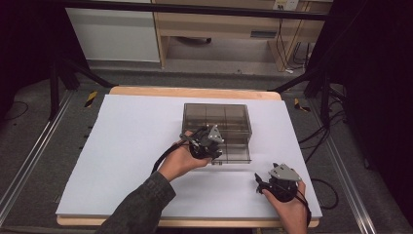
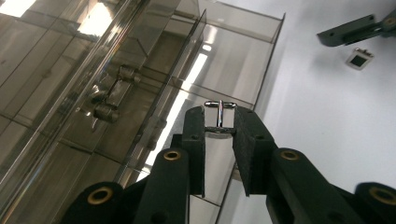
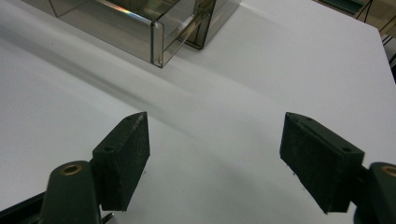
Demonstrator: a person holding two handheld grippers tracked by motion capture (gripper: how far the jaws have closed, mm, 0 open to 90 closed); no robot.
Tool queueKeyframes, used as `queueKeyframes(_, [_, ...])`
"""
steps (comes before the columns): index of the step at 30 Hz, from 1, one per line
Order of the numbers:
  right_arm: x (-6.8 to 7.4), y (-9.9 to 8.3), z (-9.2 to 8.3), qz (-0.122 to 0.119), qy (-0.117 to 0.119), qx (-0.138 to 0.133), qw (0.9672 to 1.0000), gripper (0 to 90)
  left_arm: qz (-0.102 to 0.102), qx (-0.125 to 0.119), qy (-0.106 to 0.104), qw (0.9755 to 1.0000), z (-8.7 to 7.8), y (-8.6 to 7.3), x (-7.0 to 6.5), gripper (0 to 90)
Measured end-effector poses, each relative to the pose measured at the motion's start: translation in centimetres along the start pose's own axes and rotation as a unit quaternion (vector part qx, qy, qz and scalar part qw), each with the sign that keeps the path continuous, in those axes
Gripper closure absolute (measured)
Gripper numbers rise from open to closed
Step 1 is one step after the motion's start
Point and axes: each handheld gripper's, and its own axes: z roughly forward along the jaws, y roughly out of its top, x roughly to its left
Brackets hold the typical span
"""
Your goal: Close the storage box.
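Note:
A small silver cufflink with a T-bar is pinched between the pads of my left gripper, which is shut on it. It hangs over the pulled-out drawer of a smoky clear plastic box at mid table. In the high view the left gripper sits at the drawer's front left. A second cufflink with a square dark face lies on the white sheet, close to the right gripper's jaw. My right gripper stands open over bare sheet near the front right, nothing between its pads.
The white sheet covers a wooden table. The drawer has thin clear dividers. The box's corner shows ahead of the right gripper. Dark stands and cables flank the table.

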Motion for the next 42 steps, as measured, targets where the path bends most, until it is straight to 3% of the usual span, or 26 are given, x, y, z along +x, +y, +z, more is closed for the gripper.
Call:
queueKeyframes(13, [0.0,0.0,0.0,0.004,0.002,-0.002,1.0,24.2,-0.006,0.02,0.008,0.9998,1.4,-0.3,0.9,74.7])
queueKeyframes(17, [0.0,0.0,-0.1,0.004,0.002,-0.003,1.0,24.1,-0.015,0.01,0.011,0.9998,1.3,-0.4,1.3,70.4])
queueKeyframes(26, [0.0,0.0,-0.1,0.006,0.005,-0.003,1.0,25.3,-0.014,-0.02,0.024,0.9994,-1.0,-0.4,1.0,61.4])
queueKeyframes(32, [0.0,0.1,-0.4,0.013,0.014,-0.005,0.9998,27.8,-0.01,-0.023,0.042,0.9988,-2.6,-1.1,0.4,50.2])
queueKeyframes(37, [0.0,0.4,-0.5,0.007,0.035,-0.001,0.9994,32.6,-0.024,-0.037,0.064,0.997,-4.3,-2.4,0.1,36.7])
queueKeyframes(42, [0.0,1.1,-0.8,-0.008,0.06,0.02,0.998,37.4,-0.035,-0.047,0.08,0.9951,-5.8,-3.8,0.0,24.1])
